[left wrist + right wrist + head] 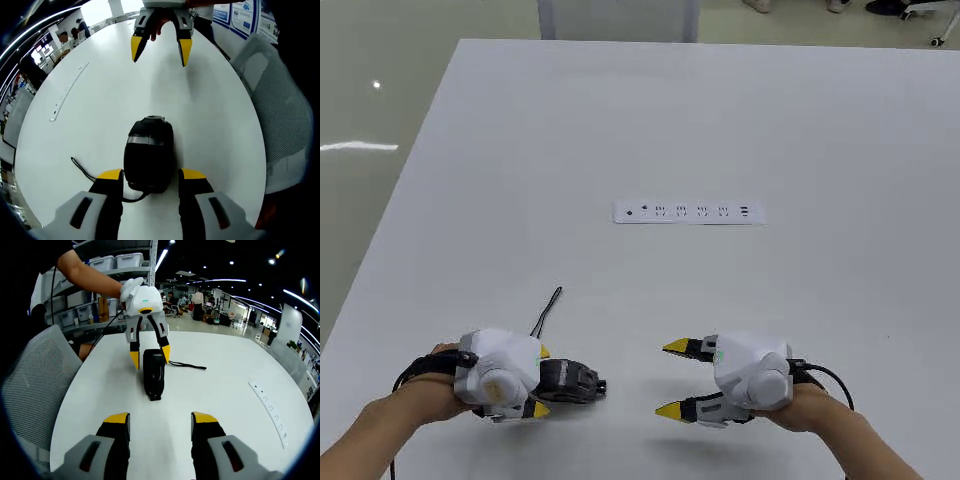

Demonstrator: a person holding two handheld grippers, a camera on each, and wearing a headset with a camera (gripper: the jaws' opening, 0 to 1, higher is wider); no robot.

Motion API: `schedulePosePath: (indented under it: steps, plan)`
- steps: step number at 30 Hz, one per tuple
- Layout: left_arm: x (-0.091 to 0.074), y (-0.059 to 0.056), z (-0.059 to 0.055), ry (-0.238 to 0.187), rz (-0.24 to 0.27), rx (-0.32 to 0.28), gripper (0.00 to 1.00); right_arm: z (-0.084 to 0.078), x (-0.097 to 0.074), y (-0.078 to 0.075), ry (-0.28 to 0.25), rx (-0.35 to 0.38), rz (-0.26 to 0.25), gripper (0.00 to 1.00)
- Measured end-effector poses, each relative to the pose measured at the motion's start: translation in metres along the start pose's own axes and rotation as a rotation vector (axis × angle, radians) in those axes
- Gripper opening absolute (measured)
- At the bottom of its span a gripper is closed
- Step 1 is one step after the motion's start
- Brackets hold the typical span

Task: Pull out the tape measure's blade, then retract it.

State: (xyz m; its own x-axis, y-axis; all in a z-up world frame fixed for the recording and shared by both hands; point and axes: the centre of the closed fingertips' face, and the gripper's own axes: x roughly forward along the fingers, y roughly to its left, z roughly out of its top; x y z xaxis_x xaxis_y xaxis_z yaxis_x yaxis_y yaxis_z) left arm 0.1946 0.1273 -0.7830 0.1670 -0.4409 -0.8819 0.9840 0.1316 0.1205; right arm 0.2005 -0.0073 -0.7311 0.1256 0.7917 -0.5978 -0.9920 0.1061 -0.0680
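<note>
While the head view looks down on the smooth white table (620, 120), the left gripper (541, 381) clamps a black tape measure (572, 381) whose long axis points at the right gripper (673, 379), which is spread wide and empty. In the left gripper view, yellow tips flank the rounded casing and a thin strap (80, 167) trails off. In the right gripper view, the casing lies end-on.

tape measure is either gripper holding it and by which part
The left gripper straddles the tape measure at its rear end; whether it clamps it cannot be told. The right gripper is open and empty.
</note>
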Motion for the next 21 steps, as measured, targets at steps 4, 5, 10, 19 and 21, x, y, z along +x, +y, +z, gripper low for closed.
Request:
schedulePosePath:
  steps: [4,5,10,19,21]
  plan:
    - [0.005,0.001,-0.003,0.008,-0.011,0.012,0.36,0.002,0.009,-0.001,-0.006,-0.013,0.009,0.46]
    - [0.005,0.001,-0.002,0.008,-0.013,0.012,0.36,0.003,0.011,-0.001,-0.007,-0.014,0.011,0.45]
    - [0.012,0.004,-0.006,0.009,-0.019,0.026,0.31,0.003,0.026,-0.001,-0.011,-0.011,0.027,0.42]
    - [0.013,0.002,-0.004,-0.005,-0.032,0.022,0.30,0.005,0.048,0.002,-0.022,0.007,0.048,0.37]
    - [0.014,0.002,-0.005,-0.012,-0.035,0.019,0.30,0.005,0.053,0.003,-0.020,0.006,0.055,0.36]
